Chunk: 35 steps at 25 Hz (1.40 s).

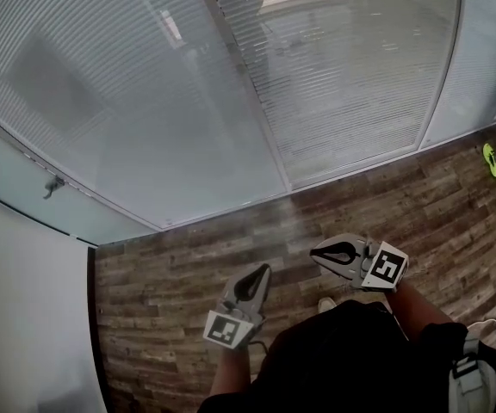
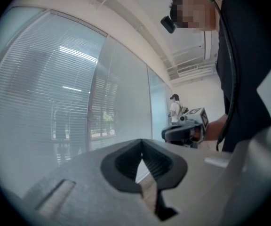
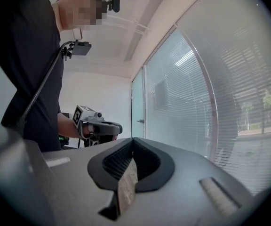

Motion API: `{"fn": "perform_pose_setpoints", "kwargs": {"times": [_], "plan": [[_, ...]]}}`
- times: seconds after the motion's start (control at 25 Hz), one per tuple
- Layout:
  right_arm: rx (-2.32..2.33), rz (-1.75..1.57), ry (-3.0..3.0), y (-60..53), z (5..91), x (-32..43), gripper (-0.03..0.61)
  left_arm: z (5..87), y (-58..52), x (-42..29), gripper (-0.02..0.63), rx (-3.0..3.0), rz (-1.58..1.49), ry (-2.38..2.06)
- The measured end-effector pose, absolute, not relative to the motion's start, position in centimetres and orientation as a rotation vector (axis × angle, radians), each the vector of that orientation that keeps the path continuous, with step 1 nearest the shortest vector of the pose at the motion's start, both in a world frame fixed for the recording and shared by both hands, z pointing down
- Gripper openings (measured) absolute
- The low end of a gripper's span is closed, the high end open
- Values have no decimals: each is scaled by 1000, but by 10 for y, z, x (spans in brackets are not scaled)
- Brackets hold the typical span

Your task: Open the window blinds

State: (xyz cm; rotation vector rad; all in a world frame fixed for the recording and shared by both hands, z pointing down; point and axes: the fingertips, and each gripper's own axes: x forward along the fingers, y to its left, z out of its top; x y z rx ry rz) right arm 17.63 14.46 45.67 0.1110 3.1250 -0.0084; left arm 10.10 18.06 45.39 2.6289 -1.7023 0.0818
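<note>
Grey claws, both shut and empty: the left gripper (image 1: 262,271) and right gripper (image 1: 319,253) hang over the wood floor (image 1: 179,269). The blinds (image 1: 127,84) hang down along the floor's far edge, well apart. Best, I think: step close, look for how they pull, then open one claw.

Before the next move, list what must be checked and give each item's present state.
1. Nothing in left tongs: ok, shut and empty.
2. Nothing in right tongs: ok, shut and empty.
3. Open blinds: not ok, they hang fully lowered.
4. Cord or wand found: cannot tell, none plainly shows.
5. Both tongs at the blinds: not ok, they hang over the wooden floor, short of them.
</note>
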Motion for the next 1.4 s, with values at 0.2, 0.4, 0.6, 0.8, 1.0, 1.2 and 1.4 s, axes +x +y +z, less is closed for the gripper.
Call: {"fn": "perform_pose_setpoints", "kwargs": {"times": [0.2,0.4,0.6,0.8,1.0,1.2,1.4], "plan": [[139,7,3122,133,457,174,6,461,171,96,5,2597,81,-1728],[148,-23,3129,121,462,177,6,463,162,96,5,2583,94,-1746],[170,-46,3119,117,462,176,6,460,159,93,5,2572,80,-1766],[203,-94,3108,119,465,173,6,457,162,85,5,2511,-15,-1784],[216,-111,3116,117,465,170,6,459,165,83,5,2516,17,-1790],[210,-106,3125,113,468,163,6,464,162,80,5,2519,21,-1775],[182,-98,3126,99,467,151,6,462,143,69,4,2544,25,-1750]]}}
